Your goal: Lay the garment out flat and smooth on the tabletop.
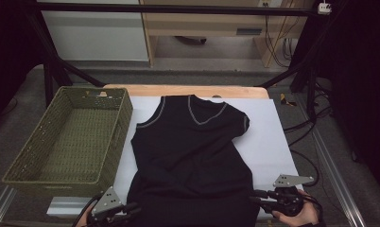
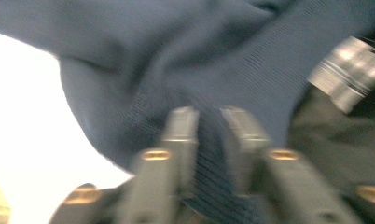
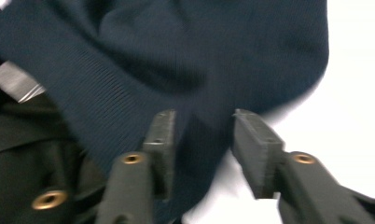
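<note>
A: Where was the dark knit top (image 1: 193,156)?

B: It lay flat on the white sheet (image 1: 273,137) covering the surface, neck toward the far edge, hem toward the person. The bottom edge hung over the near side.

A: And the tools?

B: Each sat at a lower corner of the hem. The left tool (image 2: 209,116) had the ribbed hem running between its jaws. That view was blurred, but the jaws stood close around the fabric, so it read as a grip on the top.

A: The right one?

B: The right tool (image 3: 202,121) had fabric between its jaws too. The left jaw lay against the knit, while the other stood clear of it with white sheet showing beside it, so that tool was parted rather than clamped.

A: Anything else there?

B: A green woven basket (image 1: 32,156) stood just beside the top on the left.
</note>
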### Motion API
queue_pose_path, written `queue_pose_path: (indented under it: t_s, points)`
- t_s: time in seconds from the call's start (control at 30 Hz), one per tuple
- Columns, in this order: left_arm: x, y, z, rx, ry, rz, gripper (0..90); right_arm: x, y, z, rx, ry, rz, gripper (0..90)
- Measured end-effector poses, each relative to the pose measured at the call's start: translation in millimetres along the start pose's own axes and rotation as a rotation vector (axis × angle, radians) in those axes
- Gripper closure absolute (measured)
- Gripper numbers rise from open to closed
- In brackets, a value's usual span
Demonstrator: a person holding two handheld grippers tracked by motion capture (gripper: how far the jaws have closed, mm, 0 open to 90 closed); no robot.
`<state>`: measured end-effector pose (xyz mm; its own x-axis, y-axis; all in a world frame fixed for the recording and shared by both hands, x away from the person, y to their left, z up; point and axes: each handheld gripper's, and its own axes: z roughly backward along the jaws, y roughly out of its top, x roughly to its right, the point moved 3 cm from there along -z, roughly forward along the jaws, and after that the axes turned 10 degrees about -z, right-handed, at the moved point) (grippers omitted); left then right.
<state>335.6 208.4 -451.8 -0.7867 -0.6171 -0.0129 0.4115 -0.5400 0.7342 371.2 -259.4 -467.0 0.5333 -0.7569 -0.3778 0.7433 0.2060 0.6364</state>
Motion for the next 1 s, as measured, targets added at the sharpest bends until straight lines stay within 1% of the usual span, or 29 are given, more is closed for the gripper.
queue_pose_path:
  t_s: [0.03, 0.07, 0.1, 0.13, 0.2, 0.23, 0.27, 0.3, 0.33, 0.37, 0.43, 0.47, 0.53, 0.57, 0.6, 0.63, 0.67, 0.7, 0.73, 0.77, 0.8, 0.87, 0.9, 0.93, 0.97, 1.0]
  points:
    - [-4.7, 0.3, -1.9, 0.005, 0.018, 0.019, 56.2, 2.2, 1.5, -1.8, 0.011, -0.009, 0.002, 55.3]
    - [-9.6, 0.2, -4.6, 0.011, 0.039, 0.031, 52.7, 4.2, 3.2, -3.1, 0.027, -0.019, -0.009, 51.9]
    - [-14.1, -0.2, -7.9, 0.01, 0.057, 0.045, 47.7, 6.9, 5.2, -4.9, 0.054, -0.034, -0.02, 50.8]
    - [-17.4, -0.6, -11.7, 0.004, 0.068, 0.062, 45.0, 10.0, 6.8, -6.5, 0.078, -0.047, -0.026, 51.0]
    - [-21.0, -2.4, -21.4, -0.016, 0.09, 0.057, 44.5, 15.5, 8.9, -10.7, 0.112, -0.078, -0.058, 50.6]
    - [-22.2, -3.7, -27.2, -0.034, 0.105, 0.053, 43.3, 19.0, 9.0, -13.8, 0.117, -0.103, -0.052, 50.2]
    - [-23.3, -5.4, -32.8, -0.052, 0.117, 0.053, 42.6, 20.9, 8.7, -16.9, 0.118, -0.122, -0.061, 50.1]
    - [-24.6, -7.4, -37.7, -0.069, 0.122, 0.051, 42.4, 23.3, 8.4, -19.9, 0.111, -0.137, -0.06, 50.3]
    - [-25.6, -9.1, -41.7, -0.086, 0.129, 0.043, 42.5, 24.7, 8.3, -23.0, 0.109, -0.145, -0.061, 50.4]
    - [-26.5, -10.6, -44.7, -0.096, 0.135, 0.045, 42.6, 26.5, 8.2, -26.3, 0.107, -0.156, -0.058, 50.2]
    - [-28.8, -12.3, -48.1, -0.102, 0.127, 0.055, 43.2, 29.6, 8.0, -33.0, 0.092, -0.166, -0.054, 49.7]
    - [-29.3, -12.7, -49.0, -0.095, 0.125, 0.063, 44.0, 30.7, 7.8, -36.2, 0.081, -0.17, -0.053, 49.4]
    - [-28.8, -13.1, -50.4, -0.091, 0.127, 0.055, 47.5, 30.9, 7.7, -40.4, 0.08, -0.178, -0.042, 50.2]
    - [-28.3, -13.1, -50.8, -0.092, 0.133, 0.052, 50.0, 29.9, 7.8, -40.7, 0.077, -0.186, -0.039, 52.0]
    - [-27.8, -12.9, -50.9, -0.099, 0.138, 0.042, 55.0, 28.7, 7.6, -41.2, 0.078, -0.188, -0.033, 57.4]
    - [-27.4, -12.3, -50.8, -0.1, 0.128, 0.041, 60.6, 26.7, 6.9, -41.9, 0.079, -0.177, -0.038, 65.3]
    - [-26.9, -12.0, -50.6, -0.101, 0.114, 0.041, 68.4, 24.5, 5.7, -42.4, 0.072, -0.162, -0.042, 72.4]
    - [-26.6, -11.8, -50.3, -0.105, 0.102, 0.047, 76.3, 23.1, 5.6, -42.3, 0.06, -0.153, -0.038, 75.2]
    - [-26.7, -11.9, -49.7, -0.109, 0.098, 0.046, 79.5, 21.7, 5.7, -41.2, 0.044, -0.156, -0.037, 77.3]
    - [-26.6, -12.0, -48.8, -0.113, 0.095, 0.046, 81.4, 20.4, 6.0, -39.9, 0.034, -0.157, -0.043, 78.4]
    - [-26.1, -12.1, -47.5, -0.119, 0.091, 0.044, 82.5, 19.2, 6.2, -37.9, 0.026, -0.145, -0.048, 79.2]
    - [-24.0, -11.6, -41.7, -0.131, 0.081, 0.051, 83.2, 18.0, 5.9, -34.2, 0.042, -0.137, -0.029, 79.9]
    - [-23.1, -11.5, -38.5, -0.125, 0.076, 0.052, 83.5, 17.9, 6.2, -30.7, 0.045, -0.133, -0.015, 80.1]
    - [-22.4, -11.0, -32.9, -0.113, 0.073, 0.051, 83.5, 17.4, 7.2, -28.2, 0.047, -0.134, -0.018, 80.1]
    - [-22.2, -10.1, -26.5, -0.104, 0.071, 0.055, 83.6, 17.2, 8.9, -23.3, 0.038, -0.133, -0.036, 80.2]
    - [-22.1, -8.2, -17.4, -0.083, 0.071, 0.057, 83.6, 16.3, 10.4, -17.9, 0.05, -0.121, -0.042, 80.3]
